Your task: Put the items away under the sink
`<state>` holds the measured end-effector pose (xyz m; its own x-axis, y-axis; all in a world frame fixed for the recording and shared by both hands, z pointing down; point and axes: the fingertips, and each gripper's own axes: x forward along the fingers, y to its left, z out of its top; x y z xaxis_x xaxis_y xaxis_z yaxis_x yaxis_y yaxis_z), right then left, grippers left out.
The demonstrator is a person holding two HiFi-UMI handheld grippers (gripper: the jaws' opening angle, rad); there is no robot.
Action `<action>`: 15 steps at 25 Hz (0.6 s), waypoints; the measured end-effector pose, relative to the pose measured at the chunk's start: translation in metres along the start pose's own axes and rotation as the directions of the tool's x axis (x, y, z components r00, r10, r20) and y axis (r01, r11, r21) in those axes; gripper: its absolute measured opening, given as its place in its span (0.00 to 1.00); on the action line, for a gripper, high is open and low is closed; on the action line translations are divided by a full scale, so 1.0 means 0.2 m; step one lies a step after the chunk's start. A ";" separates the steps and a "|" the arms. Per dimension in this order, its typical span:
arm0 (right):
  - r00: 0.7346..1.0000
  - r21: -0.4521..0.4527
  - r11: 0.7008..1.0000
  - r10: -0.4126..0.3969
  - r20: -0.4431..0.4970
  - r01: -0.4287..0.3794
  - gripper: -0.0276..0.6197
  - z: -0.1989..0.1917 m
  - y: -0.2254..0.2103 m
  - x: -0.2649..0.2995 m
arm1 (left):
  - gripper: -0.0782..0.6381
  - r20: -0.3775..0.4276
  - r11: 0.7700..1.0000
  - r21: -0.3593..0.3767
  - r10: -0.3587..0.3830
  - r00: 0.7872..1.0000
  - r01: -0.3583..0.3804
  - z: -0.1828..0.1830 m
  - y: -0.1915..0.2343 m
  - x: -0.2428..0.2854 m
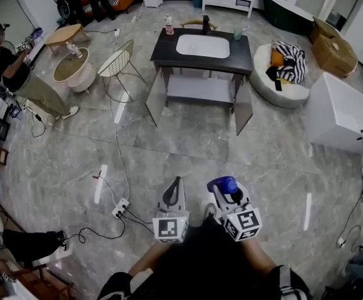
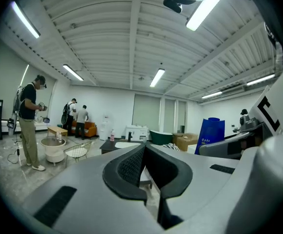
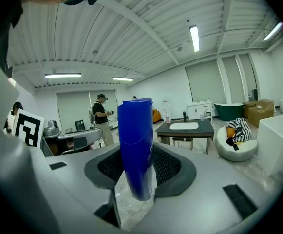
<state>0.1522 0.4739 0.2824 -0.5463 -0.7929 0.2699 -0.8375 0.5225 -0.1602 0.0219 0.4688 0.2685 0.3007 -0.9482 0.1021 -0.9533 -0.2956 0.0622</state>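
**In the right gripper, a blue bottle; sink vanity well apart**

Only the right gripper view shows the bottle's upright length, squeezed between the pads; the head view catches just its top. The left gripper has its jaws pressed together on nothing. The vanity's doors hang open.

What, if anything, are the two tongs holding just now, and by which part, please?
The right tongs grip a blue bottle across the lower half of its body; the left tongs are shut and empty.
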 end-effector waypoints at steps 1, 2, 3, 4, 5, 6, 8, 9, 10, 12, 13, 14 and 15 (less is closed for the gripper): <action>1.000 -0.001 1.000 -0.001 0.001 0.001 0.29 0.00 0.01 0.01 | 0.13 0.008 1.000 -0.006 0.001 1.000 -0.001 0.00 0.01 -0.01; 1.000 -0.004 1.000 -0.002 0.001 0.002 0.29 0.00 0.02 0.02 | 0.13 0.012 1.000 -0.008 0.001 1.000 -0.001 0.00 0.03 -0.01; 1.000 -0.007 1.000 -0.002 0.002 0.002 0.29 0.00 0.04 0.04 | 0.13 0.011 1.000 -0.004 0.000 1.000 0.000 0.00 0.05 -0.02; 1.000 -0.009 1.000 -0.003 0.002 0.003 0.29 0.00 0.06 0.05 | 0.13 0.004 1.000 0.004 -0.001 1.000 0.001 0.00 0.08 -0.03; 1.000 -0.011 1.000 -0.003 0.002 0.003 0.29 0.01 0.08 0.06 | 0.13 -0.001 1.000 0.013 -0.003 1.000 0.003 0.00 0.10 -0.04; 1.000 -0.011 1.000 -0.005 0.002 0.005 0.29 0.02 0.11 0.07 | 0.13 0.001 1.000 0.014 -0.002 1.000 0.002 0.00 0.13 -0.05; 1.000 -0.009 1.000 -0.014 0.003 0.014 0.29 0.02 0.15 0.09 | 0.13 0.020 1.000 -0.007 0.002 1.000 -0.002 0.02 0.18 -0.07; 1.000 -0.008 1.000 -0.019 0.004 0.019 0.29 0.02 0.17 0.10 | 0.13 0.020 1.000 -0.008 -0.001 1.000 0.001 0.02 0.20 -0.08; 1.000 -0.007 1.000 -0.024 0.006 0.024 0.29 0.02 0.19 0.11 | 0.13 0.014 1.000 0.001 -0.009 1.000 0.009 0.01 0.23 -0.09; 0.999 -0.005 0.999 -0.035 0.008 0.035 0.29 0.01 0.24 0.14 | 0.13 0.010 1.000 -0.007 -0.024 1.000 0.024 0.00 0.27 -0.10; 0.999 -0.005 0.999 -0.041 0.009 0.041 0.29 0.00 0.26 0.14 | 0.13 0.010 0.999 -0.013 -0.034 0.999 0.034 0.00 0.28 -0.11; 0.999 -0.004 0.999 -0.047 0.010 0.047 0.29 0.00 0.27 0.15 | 0.13 0.016 0.999 -0.018 -0.045 0.999 0.045 0.00 0.29 -0.12; 0.998 -0.003 0.999 -0.055 0.012 0.055 0.29 -0.01 0.29 0.16 | 0.13 0.028 0.998 -0.023 -0.055 0.998 0.055 0.00 0.29 -0.13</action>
<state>0.0862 0.4783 0.2834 -0.5000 -0.8238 0.2672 -0.8660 0.4794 -0.1424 -0.0415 0.4753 0.2695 0.3513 -0.9336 0.0708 -0.9343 -0.3447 0.0909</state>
